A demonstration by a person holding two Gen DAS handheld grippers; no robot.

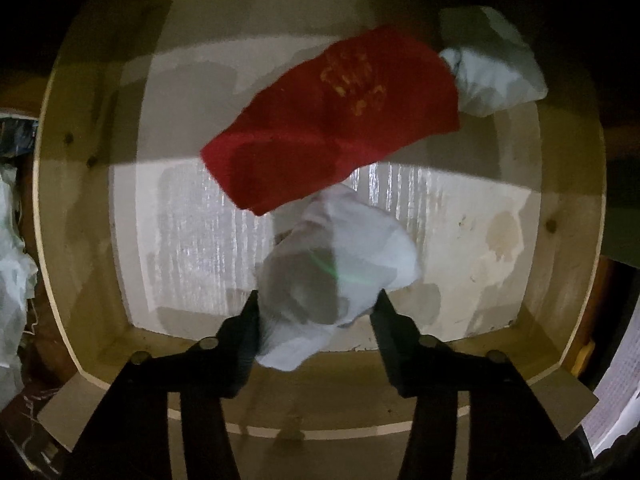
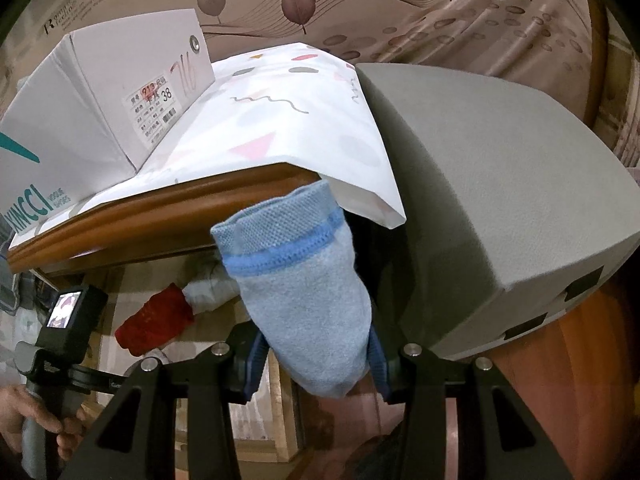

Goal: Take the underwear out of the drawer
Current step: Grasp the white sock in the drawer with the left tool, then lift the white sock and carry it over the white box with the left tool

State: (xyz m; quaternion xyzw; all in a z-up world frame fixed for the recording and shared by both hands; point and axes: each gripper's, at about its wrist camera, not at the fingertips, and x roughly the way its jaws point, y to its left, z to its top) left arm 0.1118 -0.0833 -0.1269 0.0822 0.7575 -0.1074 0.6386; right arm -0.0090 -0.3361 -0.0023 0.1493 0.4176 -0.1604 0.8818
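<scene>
- Nearest in the right wrist view, the right gripper (image 2: 316, 350) has its fingers closed narrowly on a light blue garment (image 2: 296, 280) with a darker blue band, which stands up between them, lifted clear of the drawer below.
- Judging by that, one piece is already out, or nearly so; where it should be set down is not shown.
- Nearest in the left wrist view, the left gripper (image 1: 318, 314) reaches down into the drawer (image 1: 80, 184), its fingers spread fairly wide on either side of a crumpled white garment (image 1: 340, 256).
- The cloth fills the gap and touches the left finger; whether the fingers press it firmly enough to lift I cannot tell.
- Just past it, a red garment (image 1: 332, 120) with a yellow print lies on the drawer floor, its near edge overlapping the white one.
- Farthest back, at the drawer's far right corner, lies a pale grey-white bundle (image 1: 492, 68), touching the red piece.
- So three pieces are in the drawer; by my reckoning, the task is early to midway.
- Beyond the right gripper, a shoebox (image 2: 132, 92) sits on a patterned cloth (image 2: 288, 128) atop the wooden cabinet.
</scene>
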